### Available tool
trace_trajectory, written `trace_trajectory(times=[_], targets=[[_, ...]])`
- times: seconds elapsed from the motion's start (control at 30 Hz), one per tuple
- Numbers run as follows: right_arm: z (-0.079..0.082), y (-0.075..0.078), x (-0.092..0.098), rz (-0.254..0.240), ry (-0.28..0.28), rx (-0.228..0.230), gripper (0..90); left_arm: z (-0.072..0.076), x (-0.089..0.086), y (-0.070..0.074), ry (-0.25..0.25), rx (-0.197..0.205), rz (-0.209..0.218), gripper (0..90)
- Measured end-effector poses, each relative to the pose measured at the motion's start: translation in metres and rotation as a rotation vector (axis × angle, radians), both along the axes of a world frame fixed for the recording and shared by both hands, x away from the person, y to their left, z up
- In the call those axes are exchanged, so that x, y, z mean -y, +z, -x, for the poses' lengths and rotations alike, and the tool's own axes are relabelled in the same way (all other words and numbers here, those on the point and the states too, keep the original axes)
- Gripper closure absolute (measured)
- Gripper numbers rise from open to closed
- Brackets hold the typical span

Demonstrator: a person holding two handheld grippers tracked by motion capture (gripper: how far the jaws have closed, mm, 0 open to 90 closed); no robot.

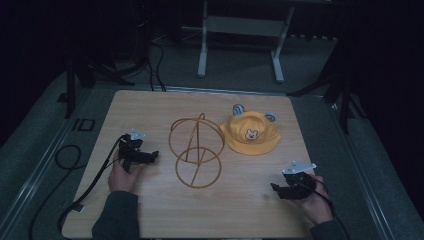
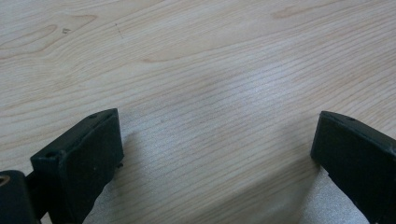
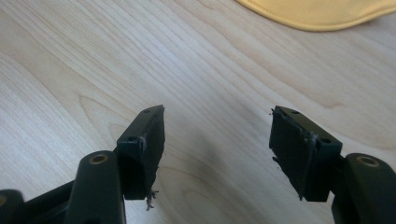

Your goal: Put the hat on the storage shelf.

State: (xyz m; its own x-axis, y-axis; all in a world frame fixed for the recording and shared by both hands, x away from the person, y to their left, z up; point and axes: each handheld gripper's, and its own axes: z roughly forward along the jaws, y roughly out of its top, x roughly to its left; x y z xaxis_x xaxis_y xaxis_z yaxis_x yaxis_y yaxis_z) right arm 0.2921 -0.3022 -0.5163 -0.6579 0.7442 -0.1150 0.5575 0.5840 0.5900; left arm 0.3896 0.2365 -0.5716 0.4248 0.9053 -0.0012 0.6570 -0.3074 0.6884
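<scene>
A yellow child's hat [image 1: 250, 133] with a bear face and small blue ears lies on the wooden table [image 1: 150, 105], right of centre. Beside it on the left stands a gold wire hat stand [image 1: 196, 150] made of rings. My left gripper [image 1: 150, 156] rests on the table left of the stand, jaws wide apart over bare wood [image 2: 215, 140]. My right gripper [image 1: 277, 189] sits near the front right, below the hat, open with nothing between its jaws [image 3: 217, 140]. The hat's yellow brim [image 3: 322, 11] edges the top of the right gripper view.
A black cable [image 1: 70, 165] trails off the table's left side from the left gripper. A white metal frame [image 1: 240, 45] and dark stands rise behind the table. Grey floor surrounds the table.
</scene>
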Motion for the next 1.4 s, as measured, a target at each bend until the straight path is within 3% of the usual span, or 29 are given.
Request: trace_trajectory(times=[0.33, 0.63, 1.4], targets=[[-0.016, 0.024, 0.011, 0.041, 0.075, 0.016, 35.5, 0.000, 0.000, 0.000, 0.000, 0.000, -0.001, 2.1], [-0.031, 0.043, 0.017, 0.030, 0.117, 0.001, 35.5, 0.000, 0.000, 0.000, 0.000, 0.000, -0.001, 2.1], [-0.068, 0.079, -0.005, 0.085, 0.225, 0.019, 36.0, 0.000, 0.000, 0.000, 0.000, -0.001, -0.002, 2.1]])
